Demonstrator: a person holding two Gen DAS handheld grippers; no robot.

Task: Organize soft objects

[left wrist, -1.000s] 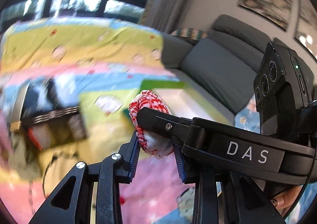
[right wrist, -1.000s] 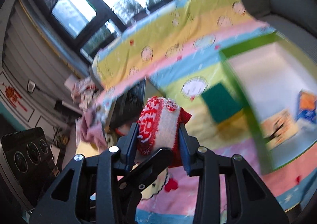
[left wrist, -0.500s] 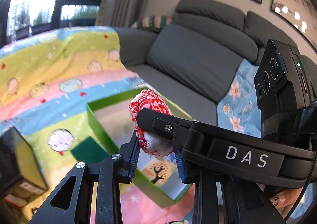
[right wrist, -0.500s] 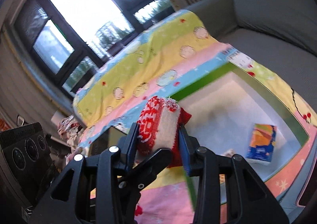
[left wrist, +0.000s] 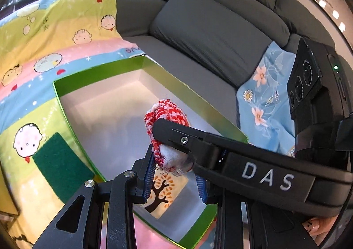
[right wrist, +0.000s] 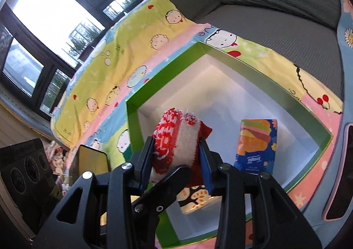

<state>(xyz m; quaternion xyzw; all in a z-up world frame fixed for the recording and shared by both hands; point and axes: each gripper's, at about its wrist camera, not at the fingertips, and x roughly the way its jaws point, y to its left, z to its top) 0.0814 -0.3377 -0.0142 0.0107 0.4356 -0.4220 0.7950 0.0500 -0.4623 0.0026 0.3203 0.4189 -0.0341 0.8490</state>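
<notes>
The left gripper, with blue-padded black fingers, is clamped on a red-and-white knitted soft bundle, which the right gripper's black finger also touches. Both are above an open green-rimmed, white-lined cardboard box on a pastel cartoon-print blanket. A dark green scouring pad lies just beside the box; a grey sofa stands behind.

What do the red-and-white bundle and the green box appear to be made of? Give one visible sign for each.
Bundle: knitted yarn, likely wool or acrylic; stitch rows and frayed threads show, with a fuzzy white side.
Box: probably coated cardboard; thin straight walls, glossy green outside, matte white inside.
</notes>
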